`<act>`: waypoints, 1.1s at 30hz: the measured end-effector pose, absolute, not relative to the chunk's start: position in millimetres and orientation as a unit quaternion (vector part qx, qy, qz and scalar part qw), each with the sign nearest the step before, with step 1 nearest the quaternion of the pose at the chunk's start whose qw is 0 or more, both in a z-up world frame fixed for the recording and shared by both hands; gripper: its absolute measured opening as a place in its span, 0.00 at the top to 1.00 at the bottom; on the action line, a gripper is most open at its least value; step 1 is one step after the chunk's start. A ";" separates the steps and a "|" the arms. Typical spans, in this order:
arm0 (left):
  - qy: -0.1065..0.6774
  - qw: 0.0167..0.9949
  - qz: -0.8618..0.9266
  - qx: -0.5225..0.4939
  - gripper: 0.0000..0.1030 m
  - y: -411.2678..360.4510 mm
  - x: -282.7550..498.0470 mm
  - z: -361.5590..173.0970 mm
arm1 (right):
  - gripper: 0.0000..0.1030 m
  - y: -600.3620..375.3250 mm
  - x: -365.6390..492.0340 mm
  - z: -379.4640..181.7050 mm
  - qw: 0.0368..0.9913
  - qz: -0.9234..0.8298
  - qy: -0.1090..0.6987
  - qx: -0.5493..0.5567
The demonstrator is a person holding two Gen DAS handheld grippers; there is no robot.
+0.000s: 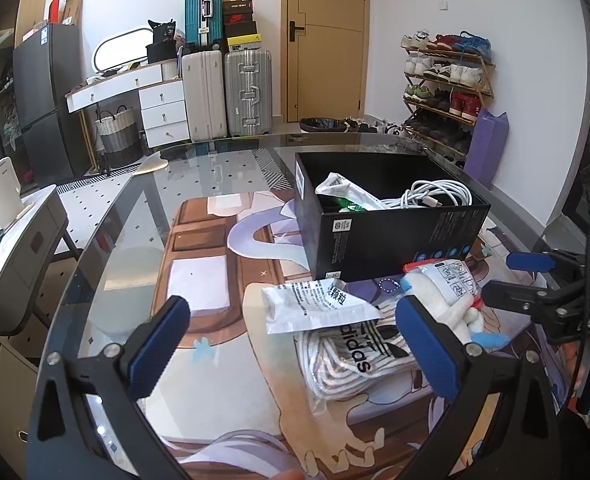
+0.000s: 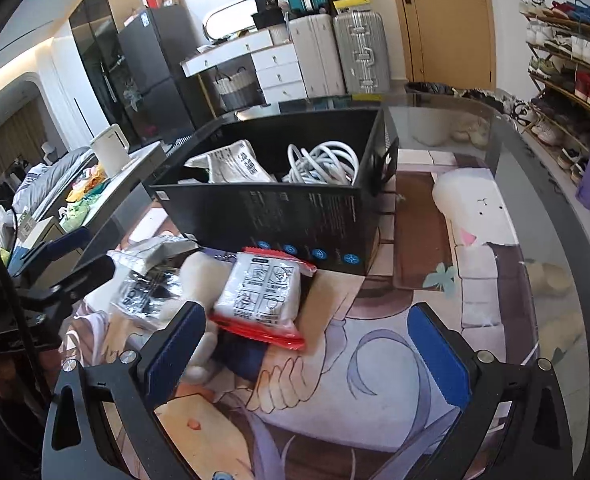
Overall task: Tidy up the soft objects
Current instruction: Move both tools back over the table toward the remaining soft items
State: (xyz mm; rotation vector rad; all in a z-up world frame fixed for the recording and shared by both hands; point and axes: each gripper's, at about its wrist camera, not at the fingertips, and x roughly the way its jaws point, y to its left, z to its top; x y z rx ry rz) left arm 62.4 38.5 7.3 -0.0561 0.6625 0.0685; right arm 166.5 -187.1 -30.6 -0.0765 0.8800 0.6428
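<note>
A black box [image 1: 391, 236] stands on the glass table and holds a white cable coil [image 1: 435, 196] and a white packet [image 1: 343, 192]. In front of it lie a white printed packet [image 1: 315, 306], a bagged Adidas sock pack [image 1: 355, 356], a white plush toy [image 1: 451, 300] and a red-edged wipe packet [image 2: 263, 296] resting on the plush [image 2: 199, 276]. My left gripper [image 1: 295, 348] is open and empty just short of the sock pack. My right gripper [image 2: 307, 348] is open and empty, close to the red-edged packet; it also shows in the left wrist view [image 1: 507, 280].
The table [image 1: 107, 248] has an illustrated mat [image 2: 395, 360] under the glass. Beyond it are suitcases [image 1: 227, 92], white drawers [image 1: 159, 104], a door [image 1: 325, 36] and a shoe rack [image 1: 447, 88]. A side cart with a kettle [image 1: 1, 192] stands left.
</note>
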 end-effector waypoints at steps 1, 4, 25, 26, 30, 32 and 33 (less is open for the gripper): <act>0.326 0.944 0.036 -0.026 0.00 37.9 62.4 7.2 | 0.01 -186.0 167.4 -32.3 0.853 0.305 0.421 -0.038; 0.327 0.944 0.037 -0.026 0.00 38.3 62.4 6.4 | 0.01 -180.9 171.5 -35.9 0.850 0.302 0.430 -0.046; 0.345 0.937 0.045 -0.040 0.00 53.3 69.7 -3.9 | 0.01 -148.7 195.9 -54.6 0.831 0.312 0.453 -0.086; 0.346 0.936 0.045 -0.041 0.00 53.9 70.1 -4.4 | 0.01 -149.6 196.0 -54.6 0.832 0.309 0.452 -0.088; 0.350 0.935 0.042 -0.045 0.00 54.7 71.3 -5.7 | 0.01 -159.0 192.8 -55.2 0.836 0.297 0.452 -0.089; 0.350 0.935 0.039 -0.045 0.00 52.9 72.1 -4.7 | 0.01 -164.2 191.8 -54.2 0.838 0.291 0.452 -0.087; 0.349 0.935 0.038 -0.043 0.00 51.7 72.2 -4.3 | 0.01 -165.9 191.7 -53.4 0.838 0.291 0.453 -0.086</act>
